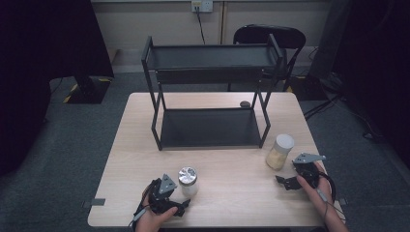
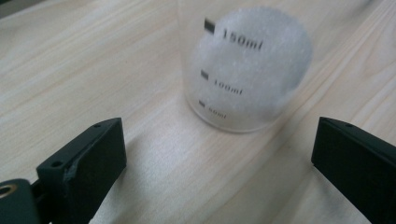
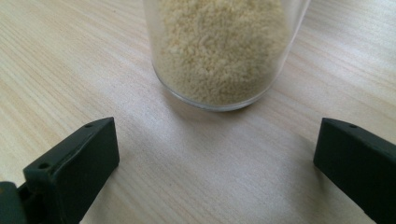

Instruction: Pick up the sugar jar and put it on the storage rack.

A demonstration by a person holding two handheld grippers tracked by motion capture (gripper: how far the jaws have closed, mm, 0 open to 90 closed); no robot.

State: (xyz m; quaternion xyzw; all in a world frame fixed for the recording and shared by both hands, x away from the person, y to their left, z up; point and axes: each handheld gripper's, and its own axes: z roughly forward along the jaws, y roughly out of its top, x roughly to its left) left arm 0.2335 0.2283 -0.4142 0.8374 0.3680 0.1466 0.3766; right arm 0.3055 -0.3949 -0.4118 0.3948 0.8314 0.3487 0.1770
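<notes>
Showing two jars awaiting pickup, the high view placed the left hand-held gripper [image 1: 181, 205] at the lower centre-left of the frame, just below a silver-lidded jar of white granules [image 1: 187, 181], and the right hand-held gripper [image 1: 285, 182] at the lower right, just below and to the right of a white-lidded jar of yellow grains [image 1: 279, 152]. Both jars stood upright on the worktop [image 1: 227, 179], in front of an empty black two-tier rack [image 1: 210, 92] at upper centre. In the left gripper view the jaws stood wide apart with bare wood between them, and the jar of white granules [image 2: 247, 70], marked with volume lines, sat beyond their tips, untouched. In the right gripper view the jaws were likewise spread, gripping nothing, and the jar of yellow grains [image 3: 224, 51] stood ahead of them at upper centre. Several risks could be judged from this position. An off-centre advance would let one jaw strike the wall first and push or tip the tall, narrow jar. Smooth, rounded walls might slip between the pads if they closed too low or too lightly. Lifting toward the rack, a jar could also clip a shelf edge or post.
</notes>
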